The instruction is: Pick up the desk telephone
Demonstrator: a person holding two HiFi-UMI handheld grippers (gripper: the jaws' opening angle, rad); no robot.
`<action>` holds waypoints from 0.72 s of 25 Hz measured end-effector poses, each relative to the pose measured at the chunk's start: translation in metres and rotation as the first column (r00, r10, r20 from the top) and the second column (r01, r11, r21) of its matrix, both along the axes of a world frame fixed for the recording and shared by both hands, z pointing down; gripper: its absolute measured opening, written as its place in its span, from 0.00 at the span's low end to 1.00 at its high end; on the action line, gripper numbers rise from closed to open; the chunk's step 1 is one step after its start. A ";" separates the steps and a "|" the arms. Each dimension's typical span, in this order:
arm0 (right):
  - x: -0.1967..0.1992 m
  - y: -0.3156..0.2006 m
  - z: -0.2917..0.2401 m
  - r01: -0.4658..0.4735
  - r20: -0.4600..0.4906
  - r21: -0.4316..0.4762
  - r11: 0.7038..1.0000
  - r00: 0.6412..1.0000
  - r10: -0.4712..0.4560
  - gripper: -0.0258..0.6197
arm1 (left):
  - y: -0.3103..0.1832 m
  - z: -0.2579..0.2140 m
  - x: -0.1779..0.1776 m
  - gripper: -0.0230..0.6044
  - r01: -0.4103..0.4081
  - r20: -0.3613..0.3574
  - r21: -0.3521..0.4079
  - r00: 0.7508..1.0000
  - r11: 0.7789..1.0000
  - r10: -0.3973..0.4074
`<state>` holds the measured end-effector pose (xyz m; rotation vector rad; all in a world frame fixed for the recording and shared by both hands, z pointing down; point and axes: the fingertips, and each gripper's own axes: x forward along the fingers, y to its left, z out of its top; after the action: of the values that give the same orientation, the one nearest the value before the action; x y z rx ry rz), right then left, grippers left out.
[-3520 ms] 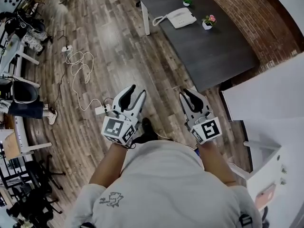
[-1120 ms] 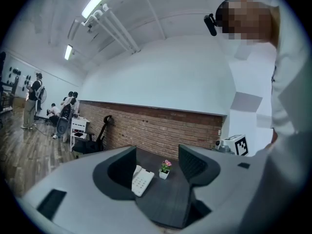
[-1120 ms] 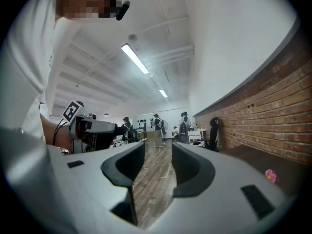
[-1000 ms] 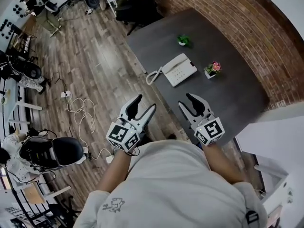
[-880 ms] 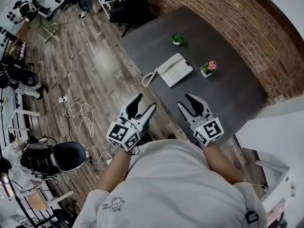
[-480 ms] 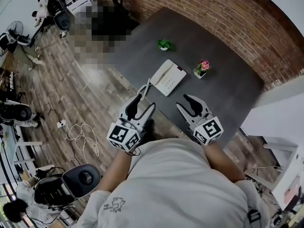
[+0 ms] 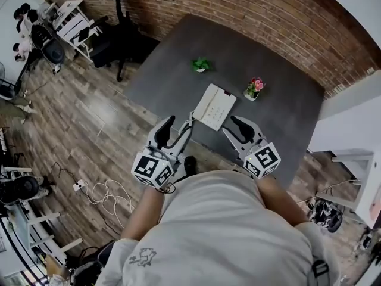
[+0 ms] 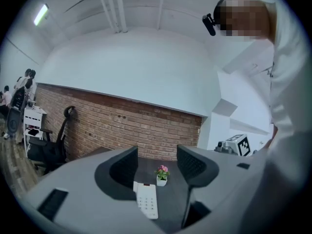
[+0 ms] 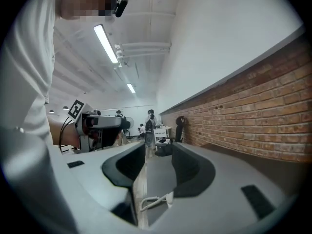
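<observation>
Over the near edge of the dark counter (image 7: 286, 124), in the head view, the left gripper (image 7: 177, 125) and the right gripper (image 7: 233, 128) were held level side by side, both with jaws apart and nothing in them. The desk telephone (image 7: 214, 106) lay flat on the counter just ahead, between the two; its cord (image 7: 191, 119) hung at the counter's edge close by the left gripper's tip. Behind it stood a small green plant (image 7: 200, 65), and to its right a pink flower pot (image 7: 254, 89), near the telephone but apart from it. A brick wall (image 7: 238, 11) ran along the far side, an office chair (image 7: 119, 34) stood off the counter's left corner, and a white cable (image 7: 107, 195) lay on the wooden floor (image 7: 89, 118). In the left gripper view, the left gripper (image 8: 157, 162) stood wide open and empty, with the desk telephone (image 8: 146, 199) low between the jaws and ahead of them, untouched, and the pink flower pot (image 8: 161, 175) just behind it. In the right gripper view, the right gripper (image 9: 158, 162) was open too, gripping nothing; only a corner of the desk telephone (image 9: 169, 197) and its cord (image 9: 152, 202) showed below the jaws, and the left gripper (image 9: 97, 126) hung off to the side.
</observation>
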<state>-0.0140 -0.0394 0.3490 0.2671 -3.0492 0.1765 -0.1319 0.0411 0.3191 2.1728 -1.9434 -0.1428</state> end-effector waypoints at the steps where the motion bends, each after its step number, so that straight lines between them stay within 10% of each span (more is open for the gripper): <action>1: -0.006 0.000 0.001 -0.017 -0.004 0.000 1.000 1.000 0.017 0.30 | -0.001 0.001 -0.008 0.46 -0.017 -0.002 -0.001 1.000 1.000 0.017; 18: -0.046 -0.004 0.028 -0.270 -0.066 -0.033 0.962 0.961 0.268 0.30 | -0.027 0.025 -0.075 0.48 -0.256 -0.045 0.000 0.966 0.967 0.255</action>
<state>-0.0602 -0.0435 0.3770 0.6714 -2.9322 0.2428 -0.2066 0.0142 0.3442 2.3701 -1.6190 -0.1402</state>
